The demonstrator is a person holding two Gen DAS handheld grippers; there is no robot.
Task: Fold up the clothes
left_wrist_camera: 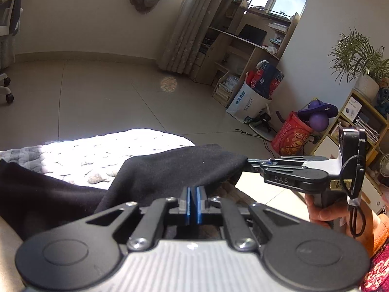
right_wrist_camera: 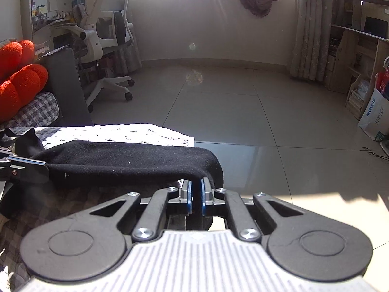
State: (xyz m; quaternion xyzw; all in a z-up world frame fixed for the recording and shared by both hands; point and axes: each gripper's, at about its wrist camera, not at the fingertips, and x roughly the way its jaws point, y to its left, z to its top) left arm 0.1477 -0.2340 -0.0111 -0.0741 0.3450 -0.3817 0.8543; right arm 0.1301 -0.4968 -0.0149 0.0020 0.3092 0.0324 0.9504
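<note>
Black garment (left_wrist_camera: pixel 170 170) pinched by left gripper (left_wrist_camera: pixel 193 194) and right gripper (right_wrist_camera: pixel 196 189); right gripper body reads "DAS".

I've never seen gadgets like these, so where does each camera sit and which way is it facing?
Left wrist: rides on the left gripper, looking along it over the black garment toward shelves; the right gripper and a hand show.
Right wrist: rides on the right gripper, facing the window wall and office chair; the left gripper peeks in.
Shared: garment, quilted cover, tiled floor.
</note>
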